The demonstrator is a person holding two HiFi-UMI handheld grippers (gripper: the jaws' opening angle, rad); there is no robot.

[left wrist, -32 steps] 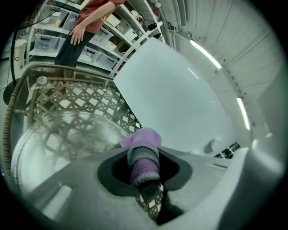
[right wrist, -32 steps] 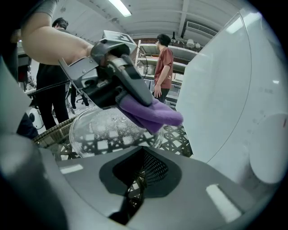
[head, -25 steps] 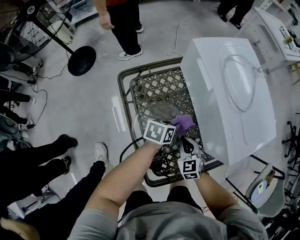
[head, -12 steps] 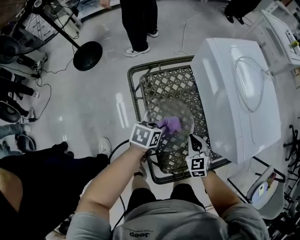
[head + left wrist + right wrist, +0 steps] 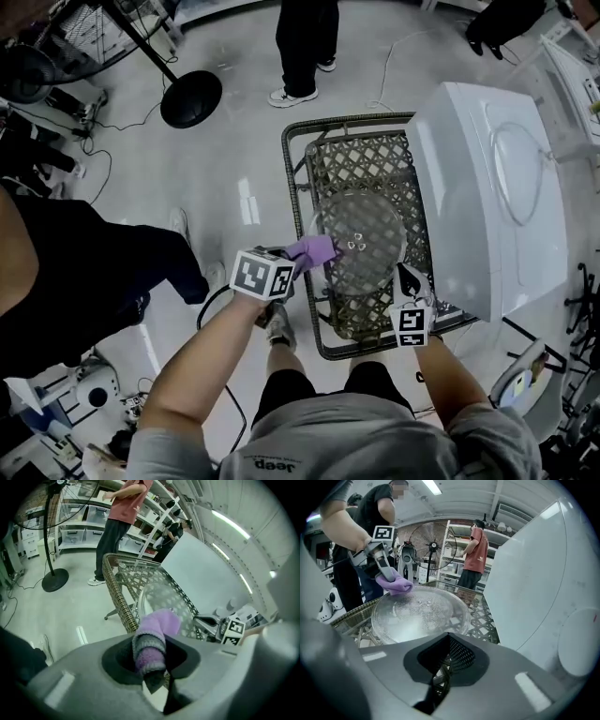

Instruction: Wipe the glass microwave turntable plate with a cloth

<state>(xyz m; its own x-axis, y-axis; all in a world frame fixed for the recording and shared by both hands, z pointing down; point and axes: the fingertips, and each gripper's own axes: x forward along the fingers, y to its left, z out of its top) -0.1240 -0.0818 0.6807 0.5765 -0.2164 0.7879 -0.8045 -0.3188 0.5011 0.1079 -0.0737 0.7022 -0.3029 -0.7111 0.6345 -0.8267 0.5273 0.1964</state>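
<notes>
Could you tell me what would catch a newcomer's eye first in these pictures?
A purple cloth, pinched in the left hand-held gripper, meets the left rim of a glass turntable plate. The plate lies on a lattice wicker table, right beside a large white appliance.

Both forearms bare, reaching forward and down. Left gripper [image 5: 298, 255] angled inward, jaws clamped on cloth [image 5: 154, 632]. Right gripper [image 5: 405, 278] pointing straight ahead, jaws all but together, thin slit.

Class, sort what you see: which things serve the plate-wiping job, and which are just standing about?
In use: glass plate, purple cloth, left gripper, right gripper, wicker table.
Standing about: white appliance, fan, bystander.
</notes>
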